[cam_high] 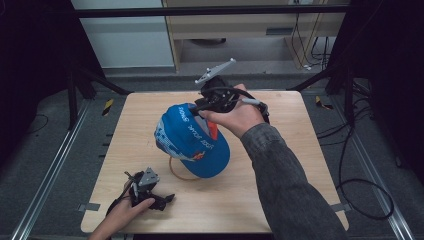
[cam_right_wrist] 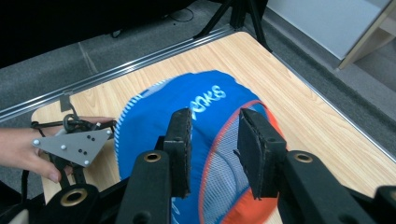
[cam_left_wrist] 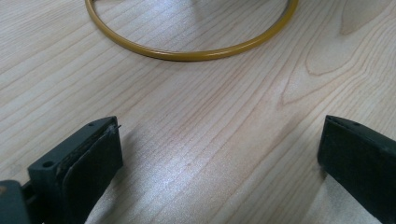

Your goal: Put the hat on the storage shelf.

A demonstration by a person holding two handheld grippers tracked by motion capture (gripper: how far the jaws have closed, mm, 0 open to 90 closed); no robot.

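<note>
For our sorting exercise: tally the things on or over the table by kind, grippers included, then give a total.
Blue cap: 1
Yellow ring: 1
Hand-held grippers: 2, the left gripper and the right gripper
Total: 4

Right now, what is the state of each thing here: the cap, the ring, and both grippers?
Blue cap: lifted off the table, tilted, pinched by the right gripper.
Yellow ring: lying flat on the table, free.
Right gripper: jaws closed on the cap.
Left gripper: jaws wide open, low over the table, empty.
</note>
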